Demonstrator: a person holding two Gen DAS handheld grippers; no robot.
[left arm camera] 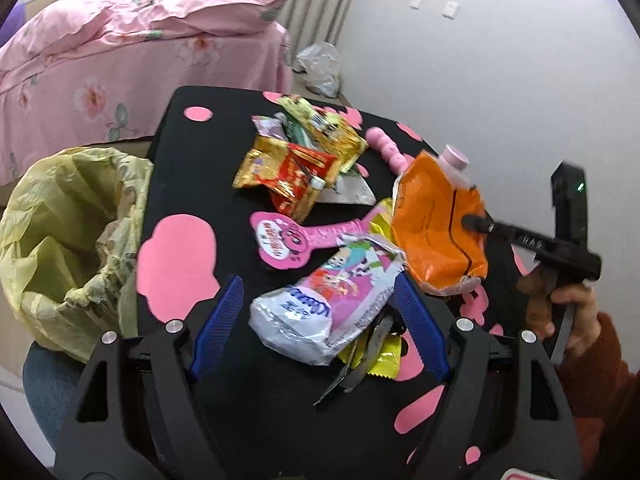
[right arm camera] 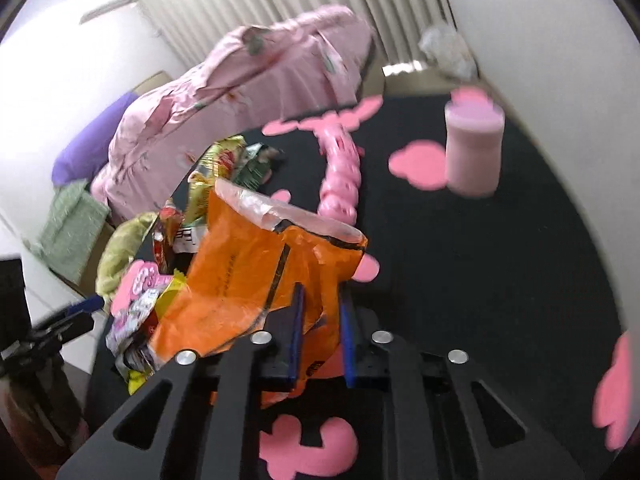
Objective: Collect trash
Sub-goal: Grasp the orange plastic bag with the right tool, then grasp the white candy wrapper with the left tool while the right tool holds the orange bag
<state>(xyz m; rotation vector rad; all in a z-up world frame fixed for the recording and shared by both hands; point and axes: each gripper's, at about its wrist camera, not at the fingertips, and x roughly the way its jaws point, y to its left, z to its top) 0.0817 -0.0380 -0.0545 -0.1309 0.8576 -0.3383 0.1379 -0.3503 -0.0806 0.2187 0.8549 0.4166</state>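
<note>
Snack wrappers lie in a pile on a black table with pink blotches (left arm camera: pixel 180 256). My left gripper (left arm camera: pixel 320 312) is open, its blue fingers either side of a pink and silver cartoon wrapper (left arm camera: pixel 320 308). My right gripper (right arm camera: pixel 320 328) is shut on an orange wrapper (right arm camera: pixel 248 268) and holds it above the table; it shows in the left wrist view (left arm camera: pixel 436 216) too. A red and gold wrapper (left arm camera: pixel 288 176) and a yellow-green one (left arm camera: pixel 324 128) lie further back. A bin lined with a yellow bag (left arm camera: pixel 68 236) stands left of the table.
A pink cup (right arm camera: pixel 474 148) and a pink beaded toy (right arm camera: pixel 340 172) stand on the table's far side. A pink paddle-shaped package (left arm camera: pixel 288 240) lies mid-table. A bed with pink covers (left arm camera: pixel 132 52) is behind. A crumpled plastic bag (left arm camera: pixel 320 68) lies by the wall.
</note>
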